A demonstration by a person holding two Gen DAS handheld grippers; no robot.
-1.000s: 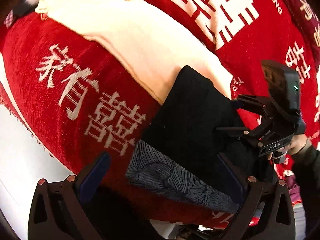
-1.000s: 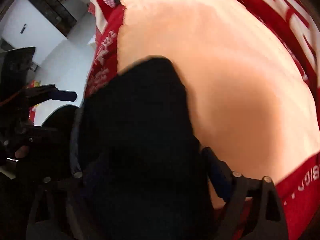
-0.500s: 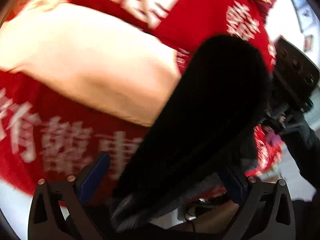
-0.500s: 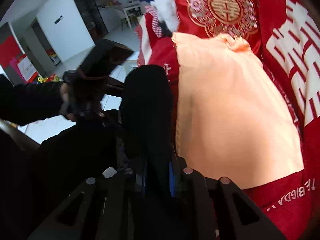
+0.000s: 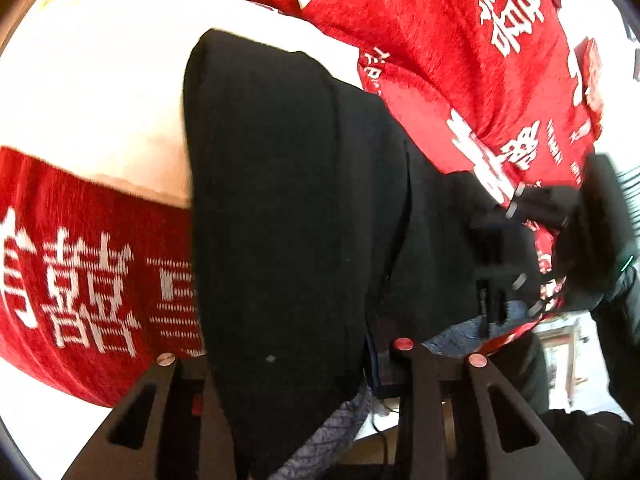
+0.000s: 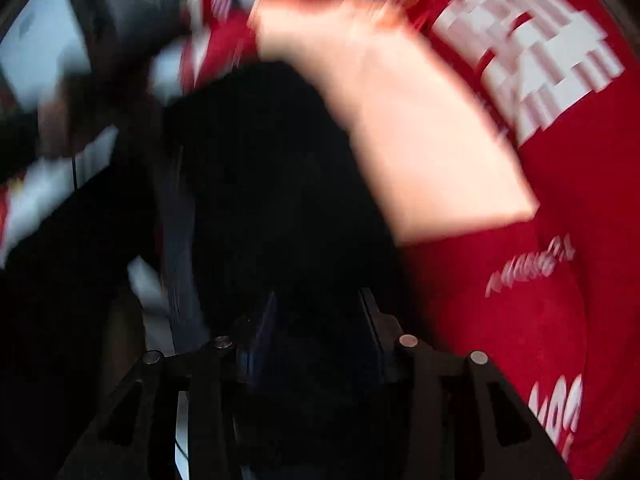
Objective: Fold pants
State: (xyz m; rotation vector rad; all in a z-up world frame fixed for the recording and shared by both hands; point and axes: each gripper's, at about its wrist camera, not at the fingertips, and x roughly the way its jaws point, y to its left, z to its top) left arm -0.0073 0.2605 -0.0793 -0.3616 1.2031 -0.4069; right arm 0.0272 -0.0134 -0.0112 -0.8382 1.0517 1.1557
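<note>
Gripping the black pants (image 5: pixel 288 208) at their near end, the left tongs (image 5: pixel 288 364) are closed on the cloth, and the right tongs (image 6: pixel 316 320) also pinch the pants (image 6: pixel 272 184) between their fingers, though that view is blurred. Beyond them the pants stretch over a cream cloth (image 5: pixel 100 92) that lies on a red blanket (image 5: pixel 460 40) with white characters.

The pants (image 5: pixel 296 200) are matt black cloth with a patterned grey lining. Beneath lies a plush red blanket (image 5: pixel 440 40) with white woven characters, and a smooth cream cloth (image 5: pixel 100 92). The left gripper (image 5: pixel 288 364) is matt black plastic with copper-coloured rivets.
</note>
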